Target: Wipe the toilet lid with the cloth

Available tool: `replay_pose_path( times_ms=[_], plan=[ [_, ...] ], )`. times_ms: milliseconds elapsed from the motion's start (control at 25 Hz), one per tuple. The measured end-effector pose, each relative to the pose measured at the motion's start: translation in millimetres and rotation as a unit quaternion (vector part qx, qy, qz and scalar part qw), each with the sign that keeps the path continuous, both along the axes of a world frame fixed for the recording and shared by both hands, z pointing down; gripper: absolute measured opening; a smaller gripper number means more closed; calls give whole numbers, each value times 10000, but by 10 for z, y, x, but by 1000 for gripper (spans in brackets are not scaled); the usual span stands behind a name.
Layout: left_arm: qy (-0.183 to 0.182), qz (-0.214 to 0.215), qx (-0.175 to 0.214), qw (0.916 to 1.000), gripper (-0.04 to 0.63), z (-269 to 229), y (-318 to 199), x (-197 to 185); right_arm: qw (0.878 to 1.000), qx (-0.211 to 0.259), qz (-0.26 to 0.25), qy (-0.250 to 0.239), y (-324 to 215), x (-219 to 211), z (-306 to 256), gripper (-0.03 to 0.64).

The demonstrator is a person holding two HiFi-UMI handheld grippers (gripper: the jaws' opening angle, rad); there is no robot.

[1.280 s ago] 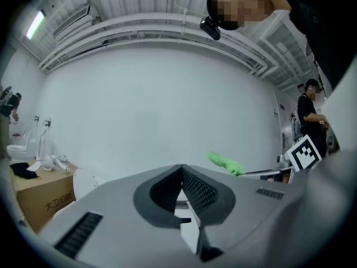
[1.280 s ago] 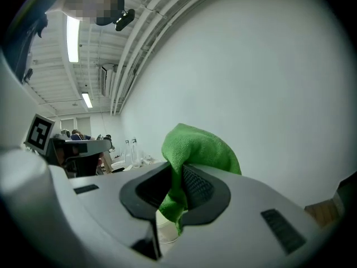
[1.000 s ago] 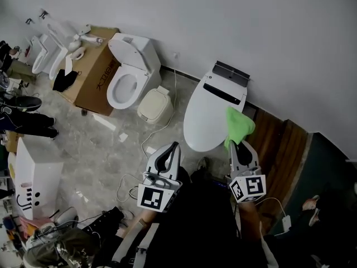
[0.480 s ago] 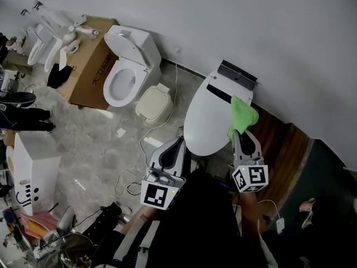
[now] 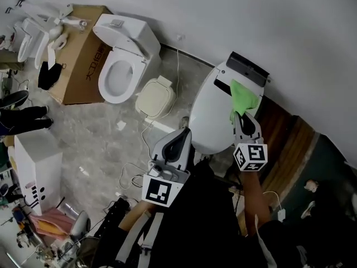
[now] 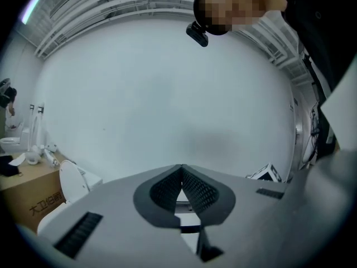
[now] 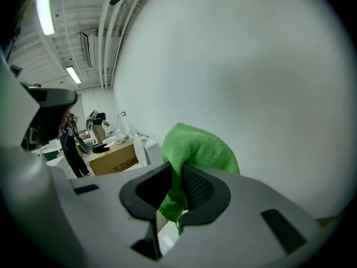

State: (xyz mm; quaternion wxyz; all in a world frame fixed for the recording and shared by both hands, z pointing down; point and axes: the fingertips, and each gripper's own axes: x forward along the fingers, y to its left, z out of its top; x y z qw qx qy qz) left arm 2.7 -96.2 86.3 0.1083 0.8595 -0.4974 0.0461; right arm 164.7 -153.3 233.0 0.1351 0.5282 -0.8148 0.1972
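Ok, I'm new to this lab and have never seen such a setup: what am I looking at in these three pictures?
No robot here: a person holds a two-jaw gripper in each hand. The wide picture comes from a camera on the person's head, looking down; the other two ride on the grippers. The right gripper is shut on a green cloth, held over the back end of a closed white toilet lid. The left gripper is shut and empty. On the floor beyond stand a second toilet with its lid up, a cardboard box and a small beige bin.
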Motion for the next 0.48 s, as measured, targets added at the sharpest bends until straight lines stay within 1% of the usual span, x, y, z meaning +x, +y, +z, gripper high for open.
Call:
replay_pose_path(
  times_ms=[280,400,480],
  plan=[
    [96,130,-253,9995,-3,412,-459,-163,9979,-592,96,231,-599,-231,923,66],
    [164,168,-255,9994,-3,577,-639,-187,9965,-779,183,223,-822,-296,1282,66],
    [211,177,-285,9992,-3,688,-724,-212,9953,-887,214,314,-948,-314,1532,66]
  ],
)
